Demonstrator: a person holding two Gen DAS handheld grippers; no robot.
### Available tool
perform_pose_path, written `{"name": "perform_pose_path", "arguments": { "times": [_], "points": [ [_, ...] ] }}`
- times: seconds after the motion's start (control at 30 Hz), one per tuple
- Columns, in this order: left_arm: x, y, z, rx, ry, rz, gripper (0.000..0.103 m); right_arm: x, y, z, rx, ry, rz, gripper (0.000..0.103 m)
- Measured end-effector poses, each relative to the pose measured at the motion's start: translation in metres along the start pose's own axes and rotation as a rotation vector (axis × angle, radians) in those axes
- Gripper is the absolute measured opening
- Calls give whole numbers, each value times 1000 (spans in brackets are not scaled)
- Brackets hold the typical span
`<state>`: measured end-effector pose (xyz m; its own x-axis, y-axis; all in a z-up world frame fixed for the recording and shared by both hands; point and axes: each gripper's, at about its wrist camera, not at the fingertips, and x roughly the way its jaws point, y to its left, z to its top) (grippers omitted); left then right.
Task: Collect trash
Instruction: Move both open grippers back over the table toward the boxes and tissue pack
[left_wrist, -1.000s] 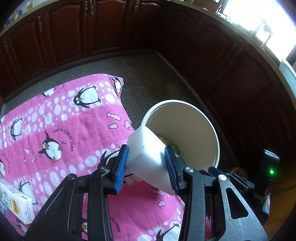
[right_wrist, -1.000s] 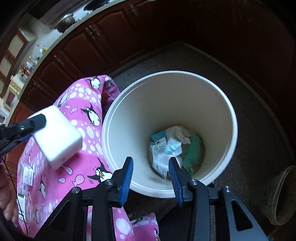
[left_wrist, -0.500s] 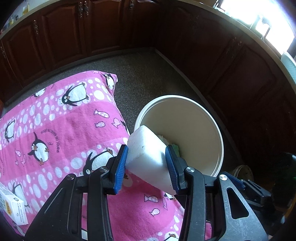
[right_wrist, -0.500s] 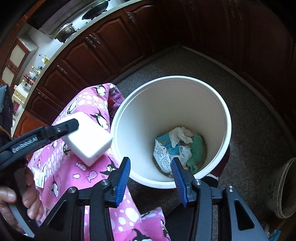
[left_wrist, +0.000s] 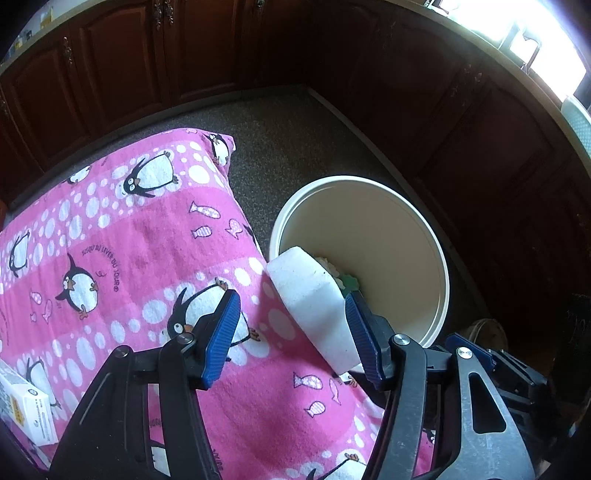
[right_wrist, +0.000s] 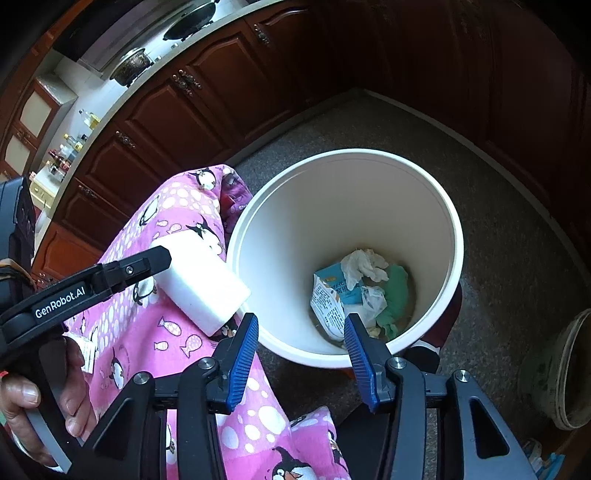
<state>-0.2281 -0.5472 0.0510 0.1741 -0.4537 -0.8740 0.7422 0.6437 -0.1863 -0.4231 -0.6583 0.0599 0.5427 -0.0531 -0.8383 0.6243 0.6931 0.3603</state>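
A white foam block (left_wrist: 310, 295) hangs between the fingers of my left gripper (left_wrist: 291, 301), over the edge of the pink penguin blanket (left_wrist: 129, 240) and right at the rim of the white bucket (left_wrist: 441, 266). The jaws are opening: the left pad (left_wrist: 221, 332) stands clear of the block, which still leans on the right pad (left_wrist: 360, 339). In the right wrist view the foam block (right_wrist: 203, 284) nearly touches the bucket (right_wrist: 456, 229), which holds crumpled paper, a printed packet and green trash (right_wrist: 354, 291). My right gripper (right_wrist: 301, 325) hovers above the bucket's near rim, jaws opening, nothing between them.
A small white carton (left_wrist: 22, 402) lies on the blanket at the lower left. A hand (right_wrist: 22, 398) holds the left gripper's handle. Dark wooden cabinets (left_wrist: 461, 122) ring the speckled floor. A worn pot (right_wrist: 565, 373) stands on the floor to the right of the bucket.
My left gripper's jaws have widened and the left pad has come off the foam block. The block has come up to the bucket's rim. The right jaws stand a little wider.
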Motion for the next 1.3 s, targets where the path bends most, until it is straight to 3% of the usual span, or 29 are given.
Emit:
{"name": "perform_pose_path", "arguments": {
  "times": [0.33,0.63,0.83,1.3],
  "points": [
    [-13,-6,-3,24,-9,-44,58,-8,1,0,-2,-8,1,47],
    [-36,-3,-11,39,-27,-14,58,-11,12,-2,-12,-15,1,47],
    [-58,1,-18,51,-59,-4,58,-19,26,-4,-36,-34,-4,55],
    [-100,12,-37,57,-131,36,58,-49,71,-9,-97,-111,-20,62]
  ]
}}
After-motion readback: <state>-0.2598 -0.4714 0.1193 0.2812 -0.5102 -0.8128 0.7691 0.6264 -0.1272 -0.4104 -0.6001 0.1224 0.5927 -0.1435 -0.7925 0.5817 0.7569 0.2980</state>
